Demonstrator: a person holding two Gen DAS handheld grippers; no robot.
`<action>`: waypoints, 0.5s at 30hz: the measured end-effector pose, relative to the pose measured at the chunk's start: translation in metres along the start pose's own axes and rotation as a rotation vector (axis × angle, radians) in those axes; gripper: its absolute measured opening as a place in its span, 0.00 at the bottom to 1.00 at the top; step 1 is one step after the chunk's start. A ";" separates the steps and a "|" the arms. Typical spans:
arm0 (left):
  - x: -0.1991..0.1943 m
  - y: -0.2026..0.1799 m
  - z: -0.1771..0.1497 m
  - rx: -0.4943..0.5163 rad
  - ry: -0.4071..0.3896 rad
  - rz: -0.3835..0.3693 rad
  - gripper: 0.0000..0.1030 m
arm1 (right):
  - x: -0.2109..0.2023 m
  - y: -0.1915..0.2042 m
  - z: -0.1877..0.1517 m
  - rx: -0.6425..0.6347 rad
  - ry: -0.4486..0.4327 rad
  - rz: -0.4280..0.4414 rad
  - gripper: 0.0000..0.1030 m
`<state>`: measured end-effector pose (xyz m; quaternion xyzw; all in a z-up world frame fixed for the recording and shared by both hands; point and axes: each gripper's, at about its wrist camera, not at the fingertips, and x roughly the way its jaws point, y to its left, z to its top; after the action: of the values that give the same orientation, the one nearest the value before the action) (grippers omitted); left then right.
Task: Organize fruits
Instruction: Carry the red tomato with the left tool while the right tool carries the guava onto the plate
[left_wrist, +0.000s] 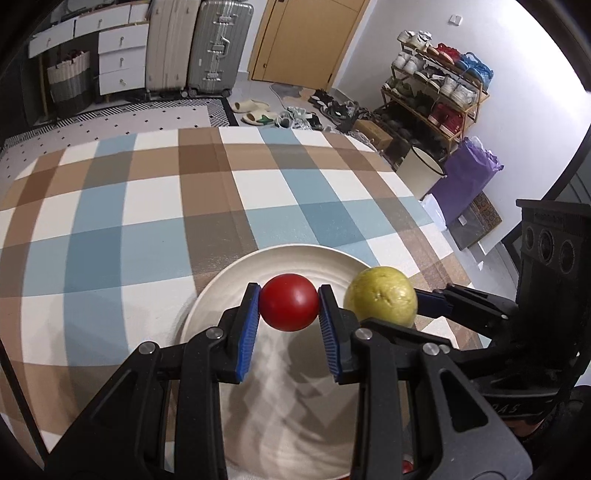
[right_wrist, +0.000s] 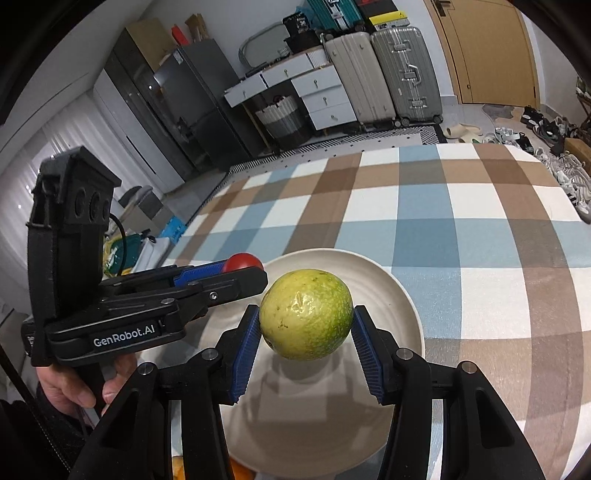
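While both claws are hanging over the plate, the scene is reading so:
Left claw: clamping the red tomato between its blue pads, holding it above the plate's near middle.
Right claw: gripping the yellow-green guava, pads pressing both sides, just right of the tomato.
Plate: white, sitting on the checked tabletop beneath both fruits.
Far side: suitcases standing by the wooden door.
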<state>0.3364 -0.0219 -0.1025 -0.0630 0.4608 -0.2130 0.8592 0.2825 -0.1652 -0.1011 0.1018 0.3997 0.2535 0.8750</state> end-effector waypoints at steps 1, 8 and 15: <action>0.004 0.001 0.001 -0.001 0.007 -0.004 0.27 | 0.002 -0.001 0.000 -0.001 0.002 -0.002 0.49; 0.029 0.008 0.005 -0.051 0.041 -0.041 0.27 | 0.017 -0.008 0.001 -0.013 0.024 -0.026 0.49; 0.035 0.006 0.005 -0.054 0.039 -0.020 0.28 | 0.024 -0.010 0.002 -0.029 0.020 -0.044 0.49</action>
<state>0.3590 -0.0314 -0.1286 -0.0867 0.4826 -0.2102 0.8458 0.3012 -0.1613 -0.1192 0.0778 0.4069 0.2407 0.8777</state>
